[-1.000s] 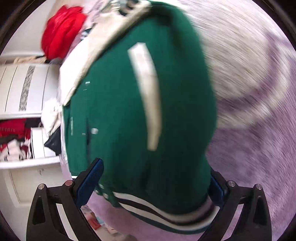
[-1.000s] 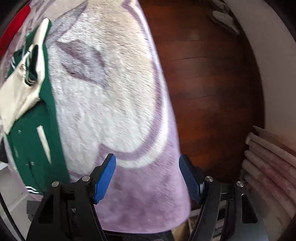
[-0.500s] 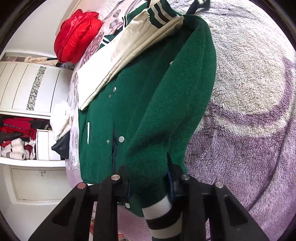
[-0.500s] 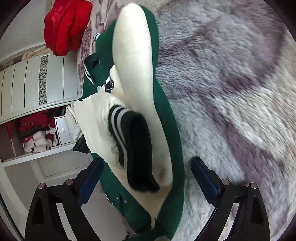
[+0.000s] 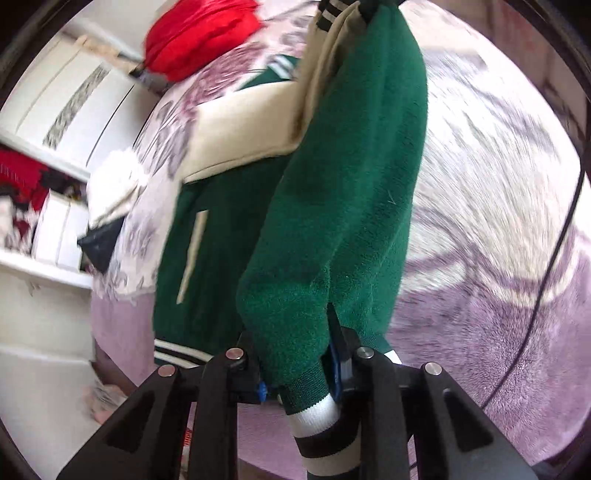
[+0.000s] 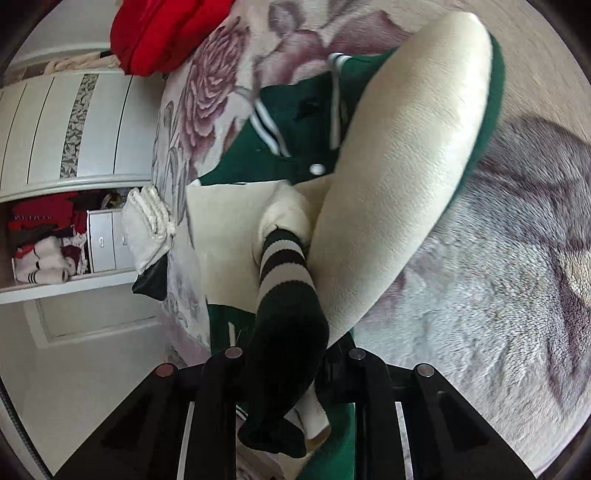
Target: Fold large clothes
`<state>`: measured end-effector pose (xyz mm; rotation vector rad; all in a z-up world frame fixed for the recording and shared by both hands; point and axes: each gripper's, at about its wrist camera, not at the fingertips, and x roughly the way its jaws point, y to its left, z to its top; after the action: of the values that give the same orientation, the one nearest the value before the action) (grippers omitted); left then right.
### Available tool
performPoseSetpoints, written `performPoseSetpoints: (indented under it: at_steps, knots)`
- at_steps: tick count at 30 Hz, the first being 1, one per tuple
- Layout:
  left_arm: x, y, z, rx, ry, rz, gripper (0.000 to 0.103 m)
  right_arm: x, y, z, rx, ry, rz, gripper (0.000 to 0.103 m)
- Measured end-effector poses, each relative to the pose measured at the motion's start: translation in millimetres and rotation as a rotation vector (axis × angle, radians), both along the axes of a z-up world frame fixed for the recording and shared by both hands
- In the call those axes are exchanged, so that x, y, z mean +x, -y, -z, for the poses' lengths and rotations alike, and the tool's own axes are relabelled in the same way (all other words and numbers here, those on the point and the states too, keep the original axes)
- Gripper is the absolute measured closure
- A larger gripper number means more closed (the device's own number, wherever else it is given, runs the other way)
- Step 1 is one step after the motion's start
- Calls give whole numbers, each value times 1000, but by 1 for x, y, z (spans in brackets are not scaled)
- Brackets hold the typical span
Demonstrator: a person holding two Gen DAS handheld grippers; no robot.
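Open shelves (image 6: 40,251) hold clothes; both grippers' fingers (image 5: 334,363) (image 6: 332,360) pinch the green jacket (image 5: 332,192).

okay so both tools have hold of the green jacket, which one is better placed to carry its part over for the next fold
Probably the right tool: it pinches the striped cuff of the cream sleeve, a free end. The left tool clamps the green jacket at its bulky hem.

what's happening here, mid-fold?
Yes, mid-fold. A person is folding a green varsity jacket on a bed covered by a purple floral blanket. The left hand-held gripper is clamped on the green body near the striped hem. The right hand-held gripper is clamped on the striped cuff of a cream sleeve. Part of the jacket is lifted off the blanket. A red garment lies at the far end.
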<state>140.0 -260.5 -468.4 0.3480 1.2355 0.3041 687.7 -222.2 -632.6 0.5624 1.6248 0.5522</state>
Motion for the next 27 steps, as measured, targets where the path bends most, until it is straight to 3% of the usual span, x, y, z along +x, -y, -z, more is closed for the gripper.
performPoseSetpoints:
  at_steps: [3,6,10,13,15,17,18,19,20,21,23,25,27]
  knots:
    - [2,-60,-33,-83,30,-81,82,16,-69,-35,-88,10,-57,80]
    - [5,-129,-43,-155,51,-178,82,36,-150,-43,-196,15,-93,80]
    - [7,-224,-20,-270,18,-288,82,55,-268,-20,-344,16,-134,80]
    - [4,-293,18,-403,-39,-376,76,61,-345,22,-422,-7,-152,80]
    - [-1,-335,47,-471,-85,-421,74,60,-379,51,-479,-31,-176,74]
    - [-11,-369,72,-501,-135,-453,70,60,-399,68,-504,-60,-179,48]
    - [-17,-383,81,-528,-145,-460,69,60,-401,71,-503,-62,-180,44]
    - [-23,-393,86,-580,-150,-460,60,58,-403,69,-497,-64,-188,39]
    - [-29,-405,89,-634,-148,-470,46,55,-405,66,-482,-61,-211,36]
    - [-36,-415,88,-667,-144,-474,41,52,-403,61,-429,-23,-245,35]
    - [-44,-424,84,-713,-154,-453,39,40,-391,47,-373,5,-271,34]
    - [-54,-434,77,-667,-182,-460,43,23,-368,29,-338,31,-277,26]
    - [-64,-447,72,-685,-186,-474,43,-3,-335,14,-301,32,-267,25]
